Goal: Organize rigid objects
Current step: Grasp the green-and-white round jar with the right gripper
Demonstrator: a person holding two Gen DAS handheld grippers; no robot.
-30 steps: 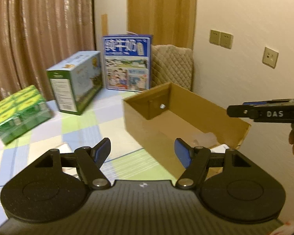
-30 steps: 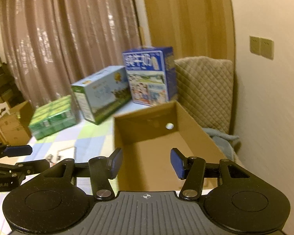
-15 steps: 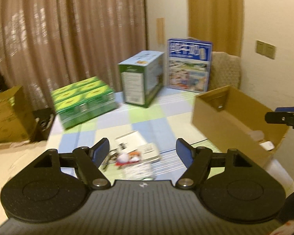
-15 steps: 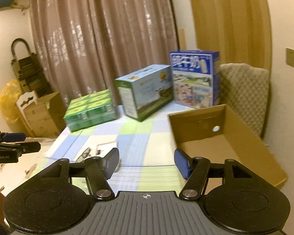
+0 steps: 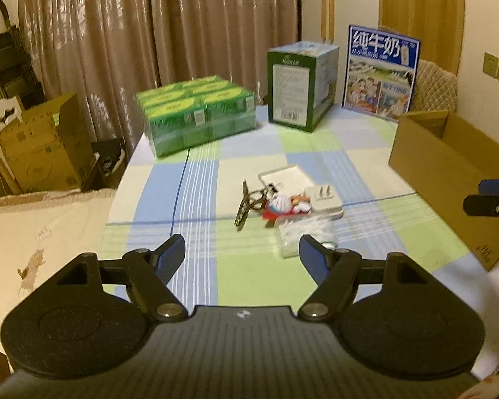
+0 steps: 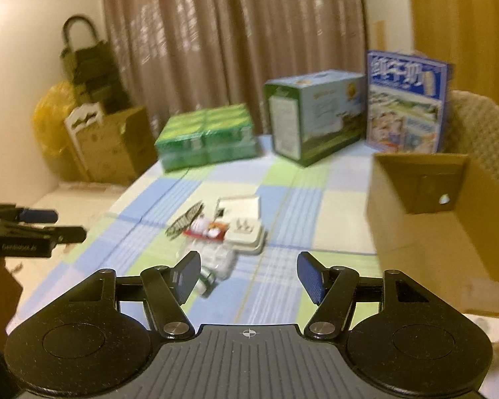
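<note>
A small pile of loose items lies mid-table: a white plug adapter [image 5: 323, 197], a red and white toy [image 5: 280, 206], a dark folding frame [image 5: 248, 204], a flat white box [image 5: 282, 177] and a clear plastic packet [image 5: 304, 236]. The pile also shows in the right wrist view [image 6: 216, 229]. An open cardboard box [image 5: 449, 173] stands at the table's right [image 6: 425, 206]. My left gripper [image 5: 242, 255] is open and empty, above the table short of the pile. My right gripper [image 6: 248, 274] is open and empty, near the packet.
A green carton pack [image 5: 196, 116], a green and white carton [image 5: 299, 86] and a blue milk carton [image 5: 381, 73] line the table's far side. Cardboard boxes [image 5: 40, 146] stand on the floor at left. A quilted chair [image 6: 482, 133] is behind the open box.
Both grippers swung left, away from the open cardboard box and toward the pile mid-table. Both stayed open and empty.
</note>
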